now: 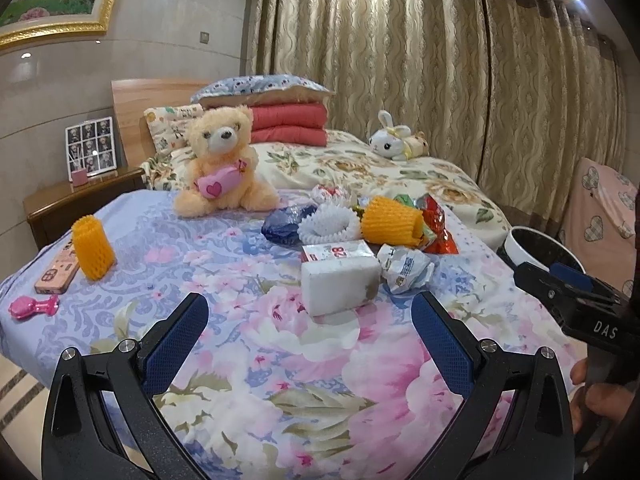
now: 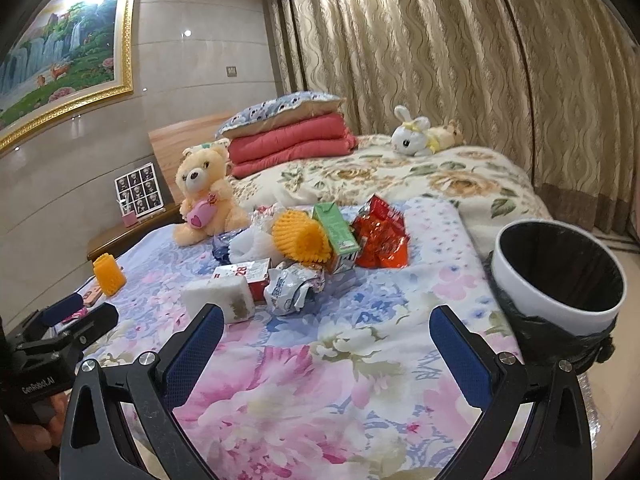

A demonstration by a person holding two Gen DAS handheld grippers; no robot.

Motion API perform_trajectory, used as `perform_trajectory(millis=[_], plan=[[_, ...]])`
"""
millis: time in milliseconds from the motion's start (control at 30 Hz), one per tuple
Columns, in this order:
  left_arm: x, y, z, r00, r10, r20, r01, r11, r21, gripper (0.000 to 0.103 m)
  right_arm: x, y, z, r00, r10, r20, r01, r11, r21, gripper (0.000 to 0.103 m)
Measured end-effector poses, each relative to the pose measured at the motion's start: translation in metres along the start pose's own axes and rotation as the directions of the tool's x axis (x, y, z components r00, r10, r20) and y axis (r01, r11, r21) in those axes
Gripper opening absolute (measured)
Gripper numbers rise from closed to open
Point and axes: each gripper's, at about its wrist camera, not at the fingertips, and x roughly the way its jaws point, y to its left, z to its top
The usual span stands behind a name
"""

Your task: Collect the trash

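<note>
just ahead of both tongs, on the flowered bed cover (image 1: 248, 364), lies the nearest trash, a white foam block (image 1: 339, 286). the left tongs (image 1: 310, 322) are wide open and hold nothing, and the block sits straight in front of their gap, a little toward the right finger. the right tongs (image 2: 326, 338) are open and empty too, but for them the block (image 2: 218, 299) lies to the left, just past the left fingertip. so the left hand seems better lined up for it. the long axis of the block runs about across the left tongs, so i judge the wrist may need some turn to close on the shorter side.

touching the block behind is a red and white carton (image 1: 338, 250), and just beside, to the right, a crumpled white wrapper (image 1: 406, 268). farther back the pile goes on: a white foam net (image 1: 330, 224), an orange foam net (image 1: 390, 222), a red snack bag (image 2: 382, 238) and a green drink box (image 2: 336, 236). one more orange net (image 1: 93, 249) stands well apart on the left.

the trash bin (image 2: 520, 280), lined with a black bag, is beside the bed on the right, near the right tongs.
</note>
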Motion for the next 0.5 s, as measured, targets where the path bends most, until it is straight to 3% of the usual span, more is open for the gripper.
perform_trajectory(millis=[167, 500], plan=[[0.017, 0.007, -0.002, 0.999, -0.013, -0.042, 0.013, 1.000, -0.002, 0.103, 0.020, -0.002, 0.003, 1.000, 0.005, -0.025, -0.005, 1.000, 0.014, 0.103], [0.070, 0.015, 0.000, 0.986, -0.058, -0.153, 0.063, 0.998, 0.028, 0.103, 0.068, -0.006, 0.006, 0.984, -0.016, -0.180, 0.015, 1.000, -0.005, 0.103]])
